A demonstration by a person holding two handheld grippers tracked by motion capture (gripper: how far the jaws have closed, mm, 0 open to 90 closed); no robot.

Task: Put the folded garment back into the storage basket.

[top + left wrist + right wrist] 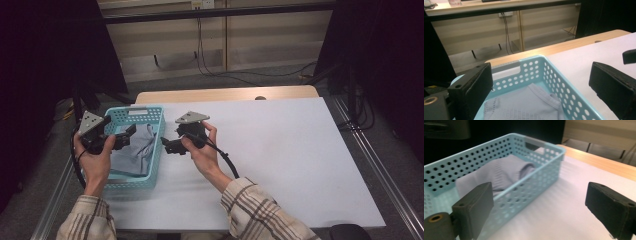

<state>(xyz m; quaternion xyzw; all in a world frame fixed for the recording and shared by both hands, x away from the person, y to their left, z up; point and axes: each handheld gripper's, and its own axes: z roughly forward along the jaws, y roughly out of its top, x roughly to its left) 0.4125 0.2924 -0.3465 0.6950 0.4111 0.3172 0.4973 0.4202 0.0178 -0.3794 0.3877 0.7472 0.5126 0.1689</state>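
Apparently grey garment (134, 150) lies crumpled inside blue basket (159, 131), 9 o'clock on table. Soft, light, floppy; best pinched at raised fold. Left gripper (131, 131) and right gripper (165, 143) both spread, empty.

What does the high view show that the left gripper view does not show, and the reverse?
High view alone: both hands, the left gripper over the basket, the right gripper beside it, and the whole white table.

Left gripper view alone: the basket's handle slot, the holes in its wall and the perforated weave of the grey cloth up close.

Both: the basket holding the cloth, open jaws, floor cables behind.
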